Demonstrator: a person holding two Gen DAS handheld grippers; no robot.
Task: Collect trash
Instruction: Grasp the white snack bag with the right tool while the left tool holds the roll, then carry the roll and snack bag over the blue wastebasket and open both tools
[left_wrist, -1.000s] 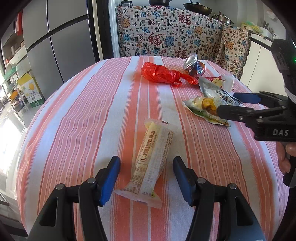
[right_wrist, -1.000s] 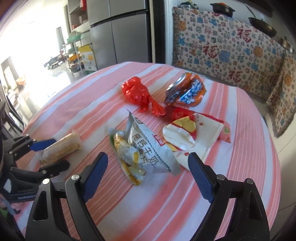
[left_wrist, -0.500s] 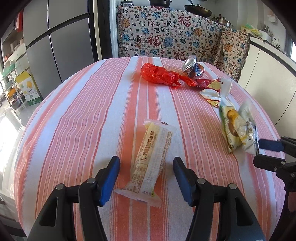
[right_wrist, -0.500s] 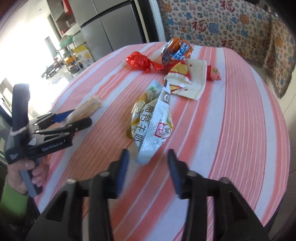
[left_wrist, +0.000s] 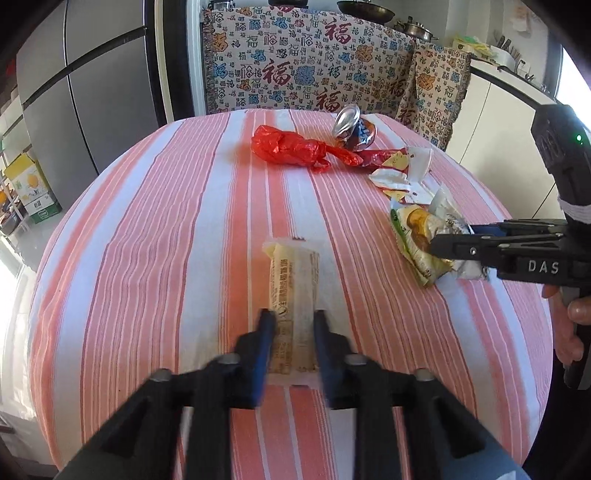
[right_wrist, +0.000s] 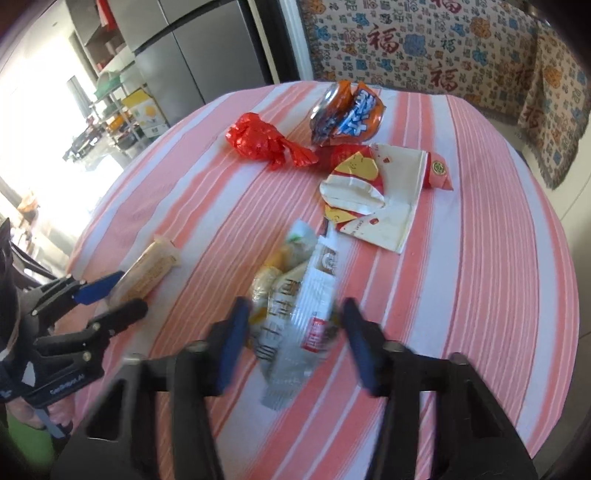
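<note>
- Lying on a round table (left_wrist: 155, 229) under a pink-and-white striped cloth, the trash is spread from the near edge to the far edge.
- Nearest the near edge, left of the rest, a long cream snack wrapper (left_wrist: 293, 280) lies lengthwise, one end pointing at the far edge.
- The left gripper (left_wrist: 291, 334) is closed on the near end of that wrapper, its blue pads (left_wrist: 266, 343) pressing both long sides; the wrapper rests on the cloth.
- Toward the far edge lies a crumpled red plastic bag (left_wrist: 291, 147), its knotted tail trailing right.
- Just right of the bag, a crushed orange-and-blue can (right_wrist: 345, 112) lies on its side, touching a torn red-and-white paper packet (right_wrist: 376, 184) that spreads toward the right edge.
- Nearer the near edge than that packet, a bundle of crumpled clear, white and yellow-green wrappers (right_wrist: 295, 295) lies between the fingers of the right gripper (right_wrist: 293, 334).
- The right gripper's jaws are closing around this bundle; motion blur hides whether the blue pads (right_wrist: 232, 343) already press on it.
- In the left wrist view a hand (left_wrist: 570, 325) shows at the right edge of the picture, on the right gripper's handle.
</note>
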